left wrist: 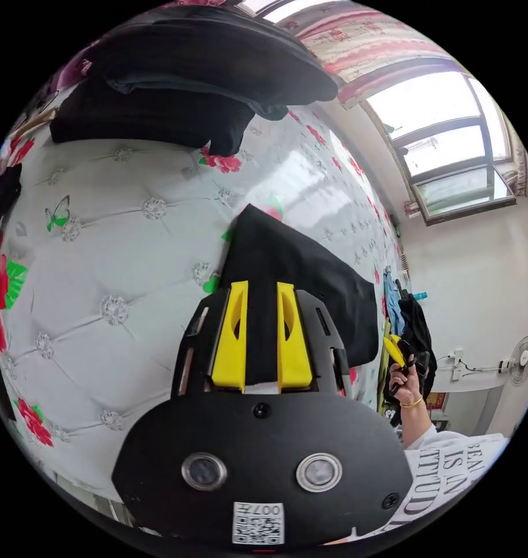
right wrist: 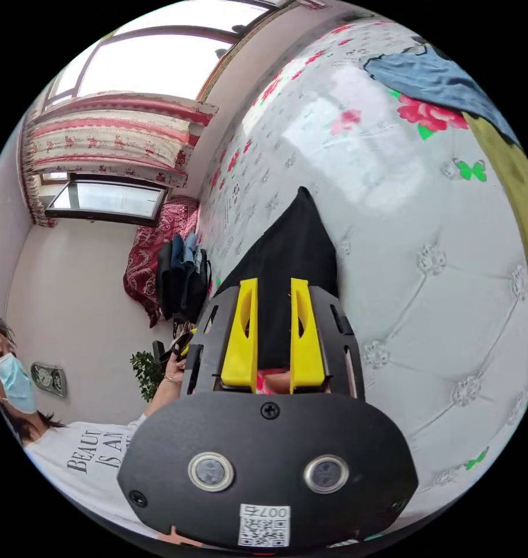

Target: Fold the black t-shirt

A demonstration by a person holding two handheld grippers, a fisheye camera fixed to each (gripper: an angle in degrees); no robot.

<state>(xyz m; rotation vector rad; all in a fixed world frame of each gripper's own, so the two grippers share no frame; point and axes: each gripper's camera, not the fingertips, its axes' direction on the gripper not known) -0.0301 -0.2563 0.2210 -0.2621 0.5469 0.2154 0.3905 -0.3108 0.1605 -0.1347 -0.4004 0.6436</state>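
Bright window (left wrist: 449,139) daylight, fisheye-warped edges.

A: Left gripper (left wrist: 261,296), yellow jaws close together, black t-shirt (left wrist: 298,279) running up between them and both pressing on it.

B: Surface under it?

A: White tufted cover (left wrist: 118,273), red flowers, green butterfly. Dark clothes pile (left wrist: 188,75) at the far edge.

B: Other tool?

A: Right gripper (left wrist: 396,351) in a hand (left wrist: 408,381), well apart, beside hanging clothes (left wrist: 412,325). Jaw state unreadable.
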